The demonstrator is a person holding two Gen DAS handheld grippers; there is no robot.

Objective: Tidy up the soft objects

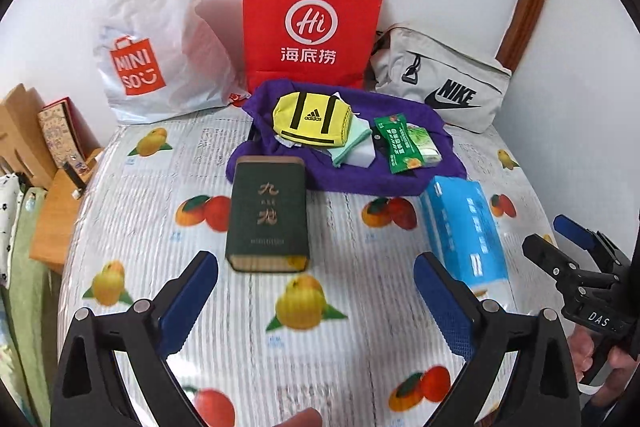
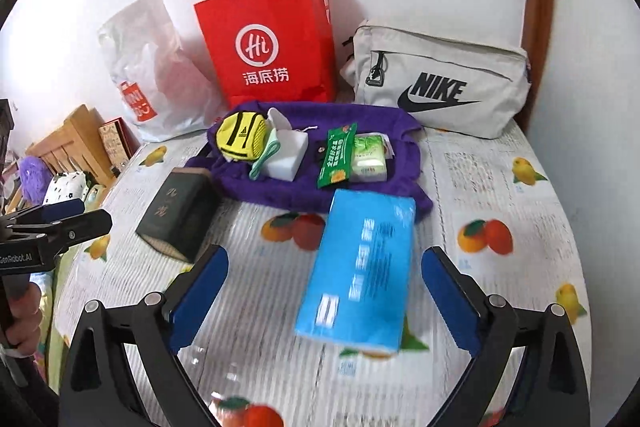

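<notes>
A purple cloth (image 1: 360,183) lies spread at the back of the table. On it rest a yellow Adidas pouch (image 1: 312,121), a white block (image 1: 362,157) on a mint cloth, and a green packet (image 1: 400,143). A blue tissue pack (image 2: 360,267) lies flat in front of the cloth, and a dark green box (image 1: 268,215) sits to its left. My left gripper (image 1: 316,265) hovers open just short of the green box. My right gripper (image 2: 326,255) is open above the tissue pack, its blue pads clear of the pack's sides.
A white Miniso plastic bag (image 1: 152,39), a red paper bag (image 1: 312,27) and a grey Nike bag (image 1: 440,83) stand along the back wall. The table wears a fruit-print cover (image 1: 320,347). Wooden furniture (image 1: 52,227) and fabric items crowd the left edge.
</notes>
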